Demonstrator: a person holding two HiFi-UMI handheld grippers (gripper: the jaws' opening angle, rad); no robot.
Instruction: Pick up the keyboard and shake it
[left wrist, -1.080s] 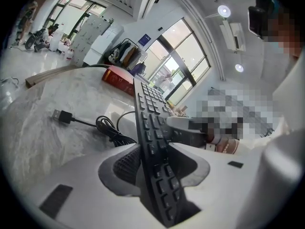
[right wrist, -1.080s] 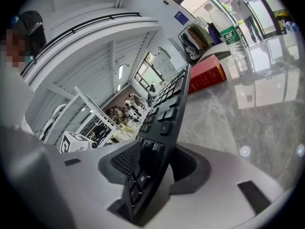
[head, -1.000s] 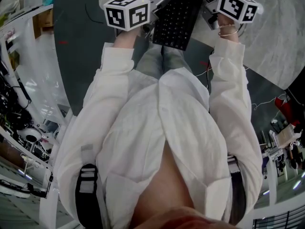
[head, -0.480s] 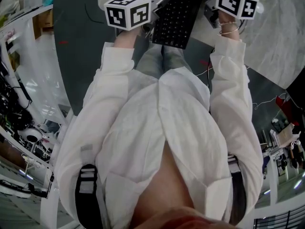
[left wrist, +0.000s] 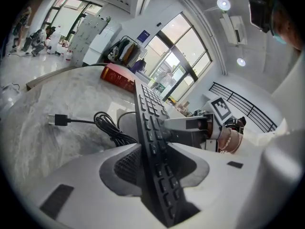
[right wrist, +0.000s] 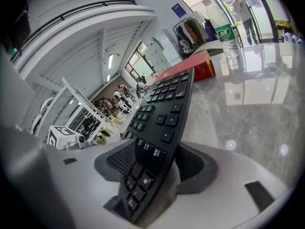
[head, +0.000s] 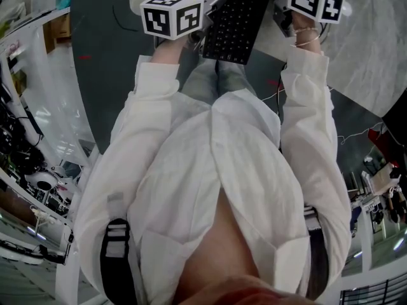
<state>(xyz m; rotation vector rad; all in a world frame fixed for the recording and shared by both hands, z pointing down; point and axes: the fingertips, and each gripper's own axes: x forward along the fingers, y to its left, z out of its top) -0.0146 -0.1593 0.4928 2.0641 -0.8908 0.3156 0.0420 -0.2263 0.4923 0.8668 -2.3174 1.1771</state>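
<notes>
Clamps the left gripper [left wrist: 155, 166] on the keyboard [head: 236, 21], pads pressed to both faces, the board standing edge-on between the jaws in the left gripper view. Leaves the cable [left wrist: 102, 122] coiled on the table [head: 359, 43] to the board's left, a red book [left wrist: 117, 77] lying farther back on the same top. Holds the keyboard tilted, keys toward the head camera, long axis running away from the body: near end hanging out past the table's near edge, far end over the marble. Has the right gripper [right wrist: 152, 168] at the board's other side, jaws just opened wider and now spread well apart, the keyboard's end between them but apparently not pinched. Reads as the left gripper alone bearing the weight; calls for the right closing firmly on its end before any shaking.
</notes>
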